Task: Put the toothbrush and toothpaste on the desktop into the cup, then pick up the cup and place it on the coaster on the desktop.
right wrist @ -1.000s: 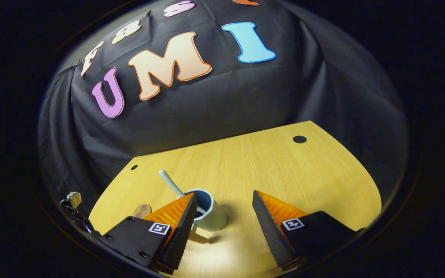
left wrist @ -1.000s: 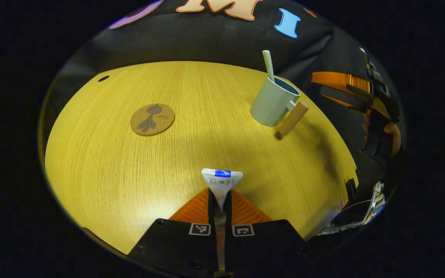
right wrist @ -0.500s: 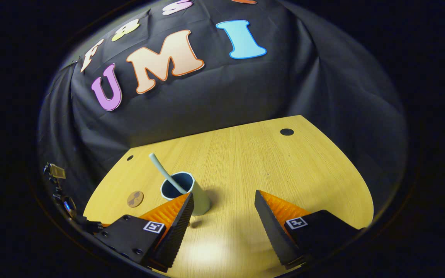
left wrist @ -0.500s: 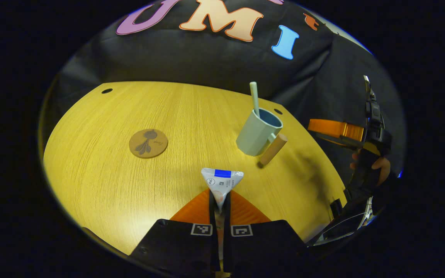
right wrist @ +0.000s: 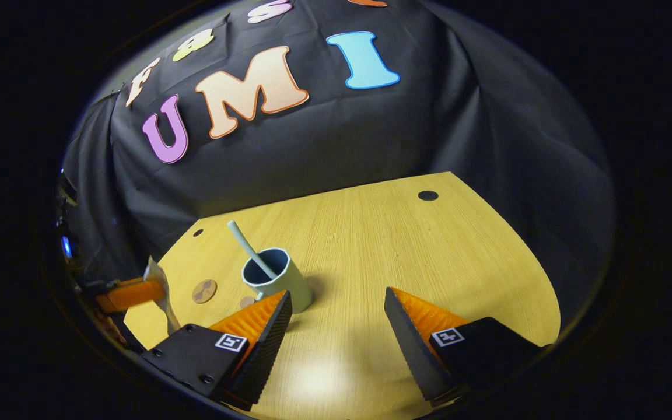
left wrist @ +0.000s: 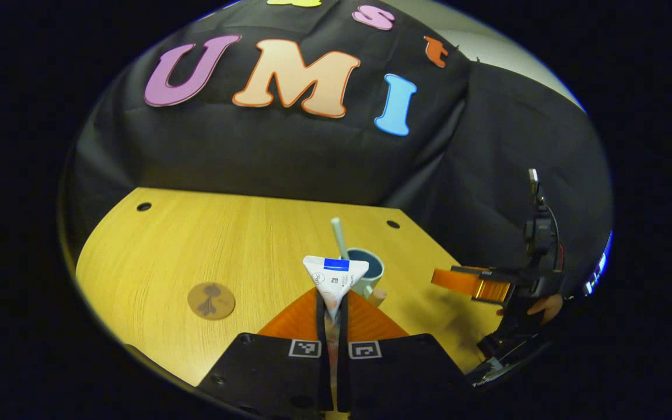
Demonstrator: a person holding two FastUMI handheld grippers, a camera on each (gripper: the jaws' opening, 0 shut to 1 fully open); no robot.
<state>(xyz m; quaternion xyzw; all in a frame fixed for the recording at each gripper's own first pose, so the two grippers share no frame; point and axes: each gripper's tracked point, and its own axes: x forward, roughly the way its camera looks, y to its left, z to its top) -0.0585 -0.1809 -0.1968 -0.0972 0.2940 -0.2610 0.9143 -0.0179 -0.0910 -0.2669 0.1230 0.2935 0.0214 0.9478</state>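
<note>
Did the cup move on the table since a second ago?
No. In the right gripper view the cup stands in the same spot between the two table holes; the cameras shifted.

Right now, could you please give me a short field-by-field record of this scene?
left gripper: shut on the white toothpaste tube with a blue band, held above the desk
right gripper: open, empty
pale blue-green cup: upright on the yellow wooden desktop
pale green toothbrush: standing in the cup
round cork coaster: bare

Cloth-walled booth point(right wrist: 336, 146), wooden desktop point(right wrist: 429, 251)
</note>
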